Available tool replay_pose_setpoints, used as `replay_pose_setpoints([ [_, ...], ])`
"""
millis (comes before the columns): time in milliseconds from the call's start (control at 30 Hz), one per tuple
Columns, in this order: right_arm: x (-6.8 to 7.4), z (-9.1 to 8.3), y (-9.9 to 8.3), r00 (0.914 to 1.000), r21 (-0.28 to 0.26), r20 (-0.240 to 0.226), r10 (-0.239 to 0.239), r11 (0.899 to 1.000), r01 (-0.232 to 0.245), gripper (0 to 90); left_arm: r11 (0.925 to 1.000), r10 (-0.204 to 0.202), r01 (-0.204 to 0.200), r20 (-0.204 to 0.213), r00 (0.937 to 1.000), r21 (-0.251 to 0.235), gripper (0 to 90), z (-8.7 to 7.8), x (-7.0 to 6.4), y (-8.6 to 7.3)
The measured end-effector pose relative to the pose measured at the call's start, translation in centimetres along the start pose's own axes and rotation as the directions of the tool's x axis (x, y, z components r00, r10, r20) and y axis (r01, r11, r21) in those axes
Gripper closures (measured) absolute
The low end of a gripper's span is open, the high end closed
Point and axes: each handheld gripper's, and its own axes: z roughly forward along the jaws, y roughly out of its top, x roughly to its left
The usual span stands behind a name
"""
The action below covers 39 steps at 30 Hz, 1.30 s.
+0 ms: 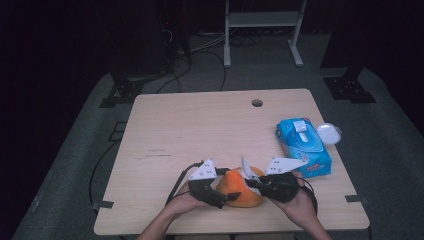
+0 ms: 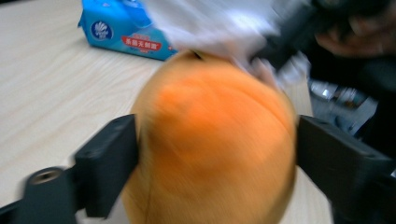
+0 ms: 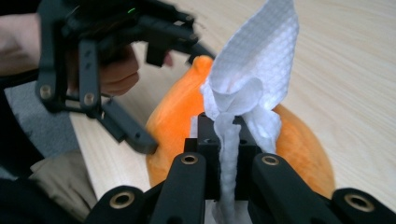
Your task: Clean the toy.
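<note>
A soft orange toy (image 1: pixel 239 192) lies near the table's front edge. My left gripper (image 1: pixel 226 194) is shut on it, with one jaw pressed against each side of the toy (image 2: pixel 215 140). From the right, my right gripper (image 1: pixel 254 184) is shut on a white wipe (image 1: pixel 246 167) and holds it against the top of the toy. In the right gripper view the wipe (image 3: pixel 261 60) sticks up out of the closed jaws (image 3: pixel 226 135), with the orange toy (image 3: pixel 299 144) right behind. The left gripper view is blurred.
A blue pack of wet wipes (image 1: pixel 302 145) lies at the table's right side, with a white rounded item (image 1: pixel 329 133) beside it at the edge. A small hole (image 1: pixel 257 103) is in the wooden tabletop (image 1: pixel 190 130) near the far edge. A metal frame (image 1: pixel 262 20) stands on the floor beyond.
</note>
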Motion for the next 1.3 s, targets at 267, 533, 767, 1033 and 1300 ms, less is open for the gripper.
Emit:
replay_pose_setpoints([
  [267, 0.8, -0.5, 0.5, 0.9984, -0.02, 0.024, -0.052, 0.998, 0.052, 85.6, 0.9976, 0.062, -0.062, -0.019, 0.9979, -0.029, 35.5, -0.4, -0.3, 0.1],
  [533, -1.0, -0.4, -0.4, 0.9988, -0.026, 0.046, 0.017, 1.0, -0.016, 85.7, 0.994, 0.109, -0.109, 0.01, 0.994, 0.001, 21.8, -0.1, -0.2, -0.2],
  [767, 1.3, -0.2, 0.6, 0.9993, -0.038, -0.001, -0.038, 0.999, 0.038, 85.7, 0.9873, 0.158, -0.158, 0.002, 0.9875, 0.019, 28.7, 0.1, -1.1, -0.1],
  [1033, 2.3, 0.5, 1.0, 0.995, -0.033, 0.029, -0.095, 0.995, 0.096, 85.8, 0.9718, 0.233, -0.233, 0.005, 0.9725, 0.036, 30.7, 0.0, -1.5, -0.3],
  [1300, 1.7, 0.1, 0.6, 0.9985, -0.045, 0.031, -0.046, 0.998, 0.048, 85.8, 0.9616, 0.272, -0.272, 0.004, 0.9622, 0.034, 28.6, 0.4, -2.0, -0.2],
])
